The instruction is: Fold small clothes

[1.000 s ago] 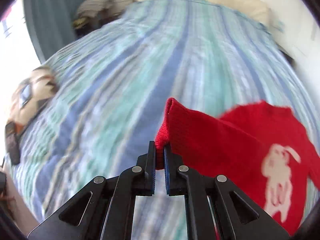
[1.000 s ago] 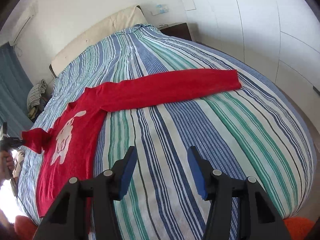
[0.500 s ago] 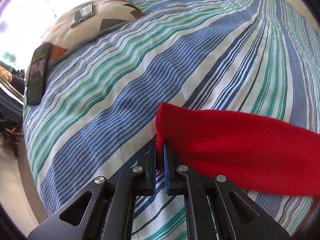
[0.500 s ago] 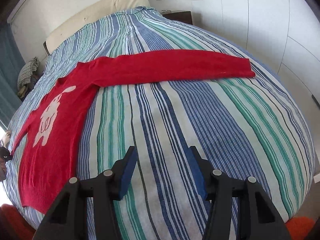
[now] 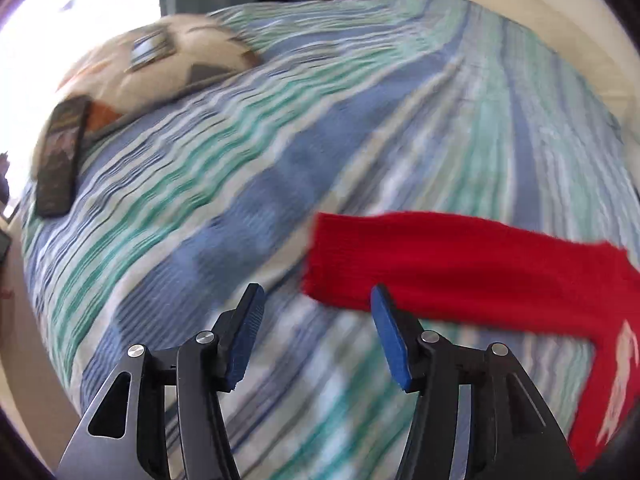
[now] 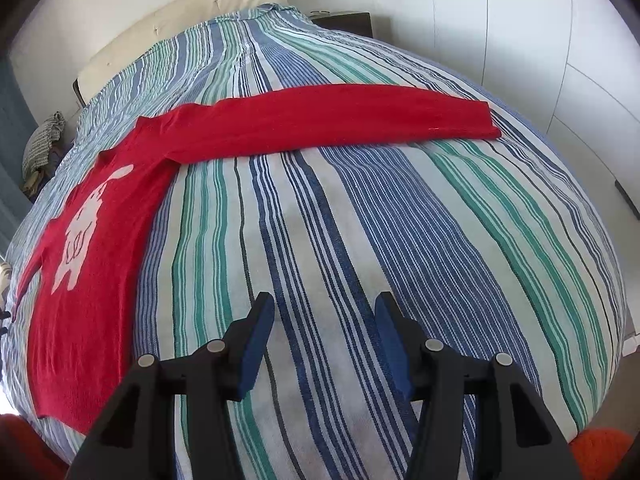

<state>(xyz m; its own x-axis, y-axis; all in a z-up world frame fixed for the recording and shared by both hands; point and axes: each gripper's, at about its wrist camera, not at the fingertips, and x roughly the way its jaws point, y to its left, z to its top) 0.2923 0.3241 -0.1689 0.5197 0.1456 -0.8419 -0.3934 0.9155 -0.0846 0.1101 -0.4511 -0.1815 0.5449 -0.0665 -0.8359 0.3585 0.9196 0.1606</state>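
A small red sweater (image 6: 100, 208) with a white figure on its chest lies flat on the striped bedspread (image 6: 360, 220). One sleeve (image 6: 340, 116) stretches out to the right across the bed. The other sleeve (image 5: 440, 260) lies flat in the left wrist view, its cuff just ahead of my left gripper (image 5: 316, 300). The left gripper is open and empty, a little above the bed. My right gripper (image 6: 324, 312) is open and empty, above bare bedspread, well short of the long sleeve.
A patterned cushion (image 5: 160, 68) with a phone (image 5: 60, 156) on it lies at the bed's left edge. A cream headboard (image 6: 180, 28) and a dark nightstand (image 6: 344, 22) stand at the far end. White cupboard doors (image 6: 560, 60) line the right side.
My left gripper has opened and let go of the sleeve cuff, which now lies flat on the bed. The left gripper has drawn back a little. The right gripper stays open.
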